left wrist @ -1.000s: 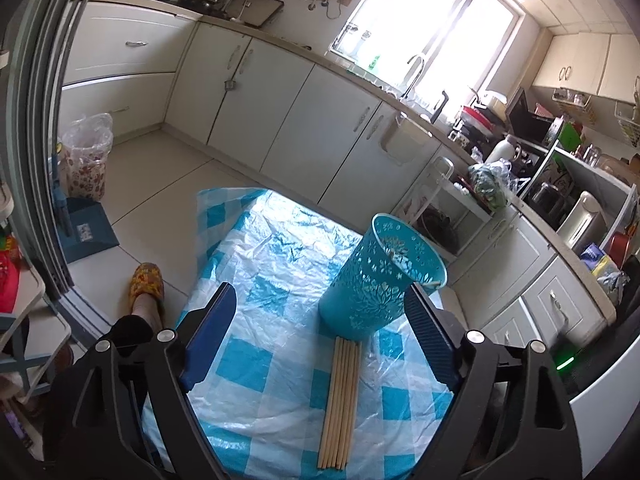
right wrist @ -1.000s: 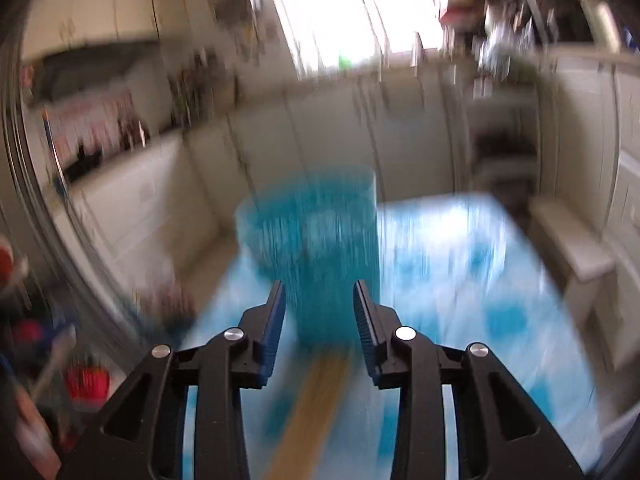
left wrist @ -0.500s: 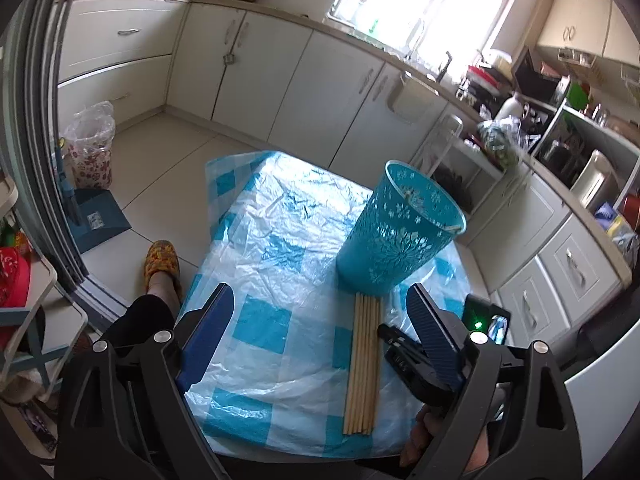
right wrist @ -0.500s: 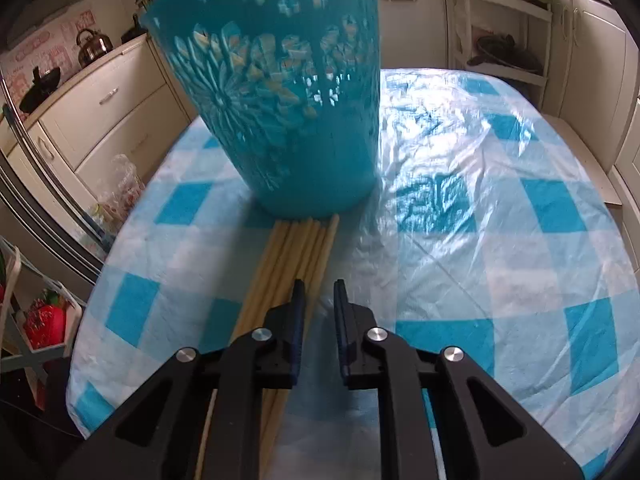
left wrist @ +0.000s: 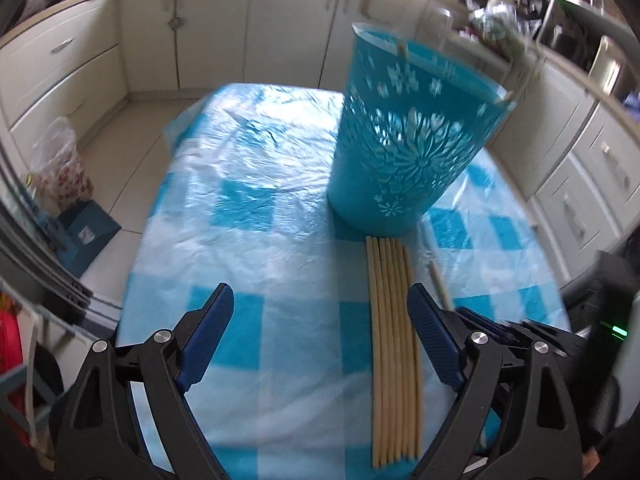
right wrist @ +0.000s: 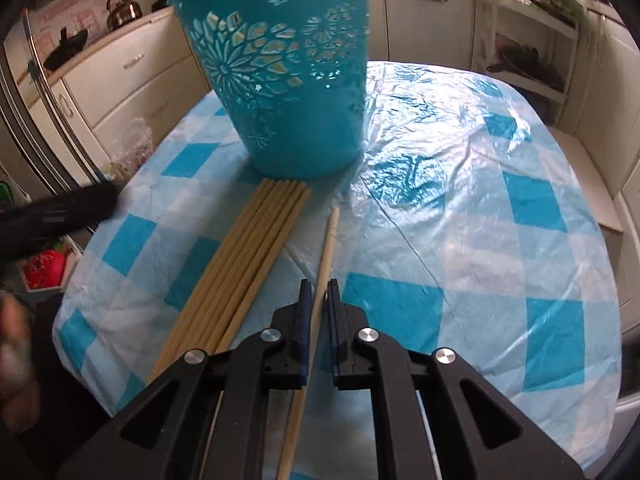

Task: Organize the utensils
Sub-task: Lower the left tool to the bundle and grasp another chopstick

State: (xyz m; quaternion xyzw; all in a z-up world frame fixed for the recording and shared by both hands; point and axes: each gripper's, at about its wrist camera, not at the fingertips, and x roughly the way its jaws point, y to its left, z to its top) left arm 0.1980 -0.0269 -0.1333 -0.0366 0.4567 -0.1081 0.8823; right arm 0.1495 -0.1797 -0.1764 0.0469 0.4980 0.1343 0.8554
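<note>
A blue cut-out holder (left wrist: pixel 404 148) stands on the checked table; it also shows in the right wrist view (right wrist: pixel 288 80). Several pale wooden chopsticks (left wrist: pixel 394 344) lie side by side in front of it, also in the right wrist view (right wrist: pixel 240 264). My right gripper (right wrist: pixel 318 292) is shut on one chopstick (right wrist: pixel 328 240), separate from the row, its tip pointing at the holder. That chopstick shows in the left wrist view (left wrist: pixel 440 288). My left gripper (left wrist: pixel 320 316) is open and empty, above the table left of the row.
The table has a blue-and-white checked plastic cover (left wrist: pixel 260 208), (right wrist: pixel 480 208). White kitchen cabinets (left wrist: pixel 224 24) surround it. A shelf rack (right wrist: pixel 528 40) stands behind the table. A bag (left wrist: pixel 60 172) sits on the floor to the left.
My right gripper has closed on one chopstick and drawn it aside from the row. My left gripper has dropped lower and closer to the table, still open.
</note>
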